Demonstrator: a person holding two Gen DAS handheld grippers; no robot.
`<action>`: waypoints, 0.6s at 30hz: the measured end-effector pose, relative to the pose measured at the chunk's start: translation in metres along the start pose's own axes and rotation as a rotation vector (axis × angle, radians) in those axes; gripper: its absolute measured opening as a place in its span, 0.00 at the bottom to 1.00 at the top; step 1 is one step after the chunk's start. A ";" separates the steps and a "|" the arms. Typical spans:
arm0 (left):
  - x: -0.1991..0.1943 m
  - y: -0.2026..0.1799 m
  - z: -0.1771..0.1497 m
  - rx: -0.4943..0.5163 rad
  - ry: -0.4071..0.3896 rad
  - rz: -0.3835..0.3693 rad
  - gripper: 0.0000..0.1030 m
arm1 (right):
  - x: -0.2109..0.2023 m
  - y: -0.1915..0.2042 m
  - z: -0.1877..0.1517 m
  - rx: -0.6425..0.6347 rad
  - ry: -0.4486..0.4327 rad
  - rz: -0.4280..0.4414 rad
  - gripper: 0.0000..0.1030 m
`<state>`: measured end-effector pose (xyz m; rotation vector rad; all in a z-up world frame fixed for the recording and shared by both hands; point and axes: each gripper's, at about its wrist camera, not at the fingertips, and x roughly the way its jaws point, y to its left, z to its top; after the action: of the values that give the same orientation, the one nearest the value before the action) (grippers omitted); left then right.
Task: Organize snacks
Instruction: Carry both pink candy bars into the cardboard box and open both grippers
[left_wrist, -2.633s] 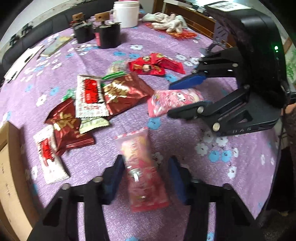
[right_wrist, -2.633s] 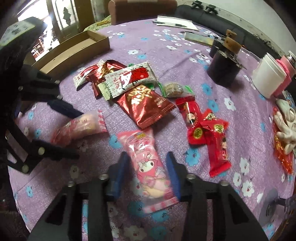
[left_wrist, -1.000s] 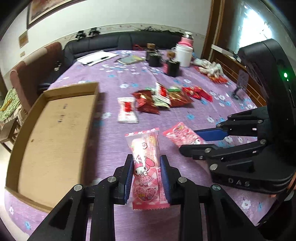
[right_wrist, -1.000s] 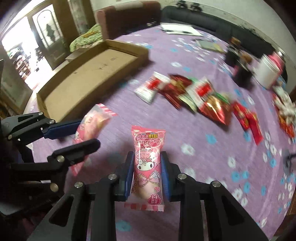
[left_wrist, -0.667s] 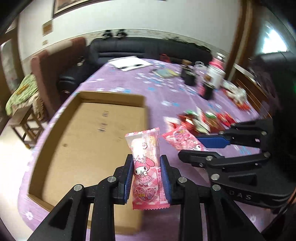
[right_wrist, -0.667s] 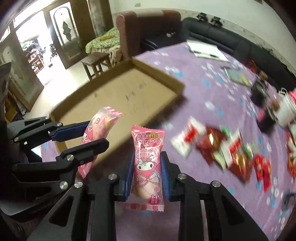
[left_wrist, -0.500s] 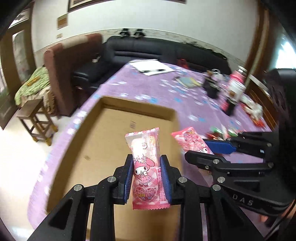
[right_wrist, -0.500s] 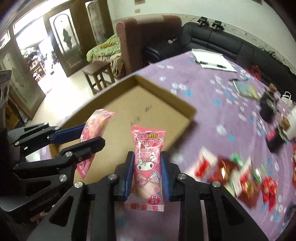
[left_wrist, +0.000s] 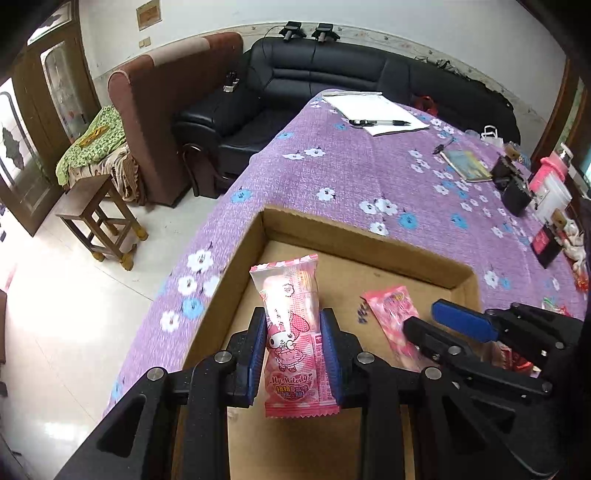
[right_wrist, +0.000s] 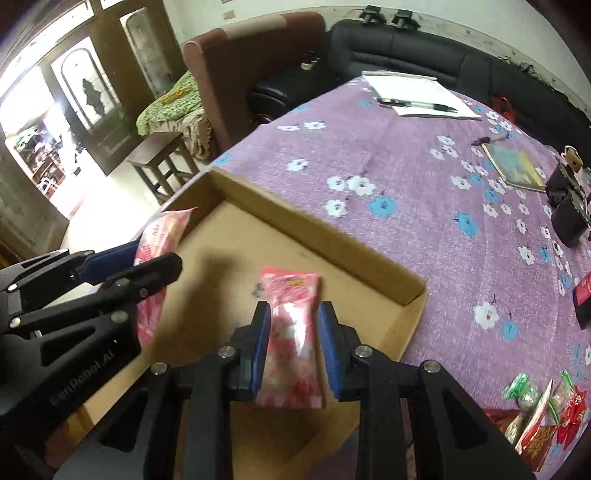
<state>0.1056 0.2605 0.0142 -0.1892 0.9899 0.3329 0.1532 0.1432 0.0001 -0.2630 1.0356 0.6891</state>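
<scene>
Above cardboard tray (left_wrist: 354, 245), each gripper (left_wrist: 293, 345) (right_wrist: 294, 341) clamps a pink snack packet (left_wrist: 291, 332) (right_wrist: 295, 332).

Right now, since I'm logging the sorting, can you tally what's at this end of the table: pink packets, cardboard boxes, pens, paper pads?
Pink packets: 2, one in the left claw, one in the right claw
Cardboard box: 1
Pen: 1
Paper pad: 1
Total: 5

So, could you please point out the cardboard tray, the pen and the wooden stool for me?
cardboard tray (left_wrist: 365, 246): left wrist view, its far wall.
pen (left_wrist: 380, 122): left wrist view, middle of the barrel.
wooden stool (left_wrist: 86, 197): left wrist view, its seat top.
</scene>
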 end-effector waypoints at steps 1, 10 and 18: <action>0.003 0.000 0.002 0.005 0.001 0.005 0.30 | 0.001 -0.003 0.000 0.009 0.002 0.007 0.26; 0.006 -0.009 0.004 0.042 -0.008 0.046 0.59 | -0.005 -0.012 -0.002 0.021 -0.007 0.013 0.26; -0.030 -0.022 -0.015 0.060 -0.104 0.072 0.59 | -0.035 -0.012 -0.016 0.002 -0.052 0.004 0.38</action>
<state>0.0867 0.2294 0.0320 -0.0808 0.9038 0.3748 0.1383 0.1115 0.0206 -0.2407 0.9875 0.6948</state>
